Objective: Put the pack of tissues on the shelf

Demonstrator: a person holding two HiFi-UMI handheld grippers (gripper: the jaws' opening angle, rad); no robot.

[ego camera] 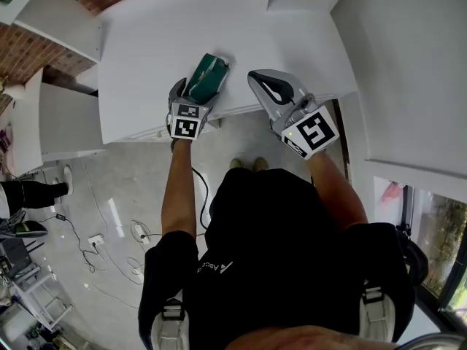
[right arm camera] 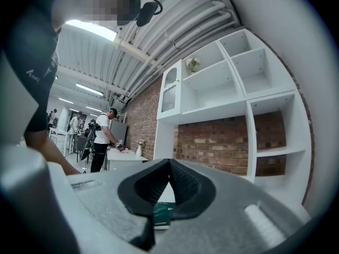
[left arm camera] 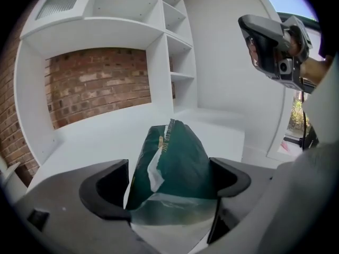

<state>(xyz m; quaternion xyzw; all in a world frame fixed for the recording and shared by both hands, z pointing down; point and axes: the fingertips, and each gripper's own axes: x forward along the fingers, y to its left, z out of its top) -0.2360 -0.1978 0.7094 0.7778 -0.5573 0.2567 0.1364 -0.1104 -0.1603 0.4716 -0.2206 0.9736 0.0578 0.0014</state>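
Note:
The dark green pack of tissues (ego camera: pixel 209 74) lies on the broad white shelf (ego camera: pixel 146 49), its near end between the jaws of my left gripper (ego camera: pixel 195 98). In the left gripper view the pack (left arm camera: pixel 175 160) stands up between the wide-spread jaws of the left gripper (left arm camera: pixel 169 184); a gap shows at the left jaw and the right jaw is close against the wrapper. My right gripper (ego camera: pixel 265 83) hovers to the right of the pack, off the shelf top, jaws closed tip to tip on nothing (right arm camera: pixel 169 165). The pack (right arm camera: pixel 160 215) peeks out below them.
Open white cubbies (left arm camera: pixel 177 52) rise at the back right of the shelf against a brick wall (left arm camera: pixel 100 83). The right gripper (left arm camera: pixel 275 44) hangs high on the right. Cables (ego camera: pixel 109 243) lie on the floor. A person (right arm camera: pixel 100 139) works at a distant table.

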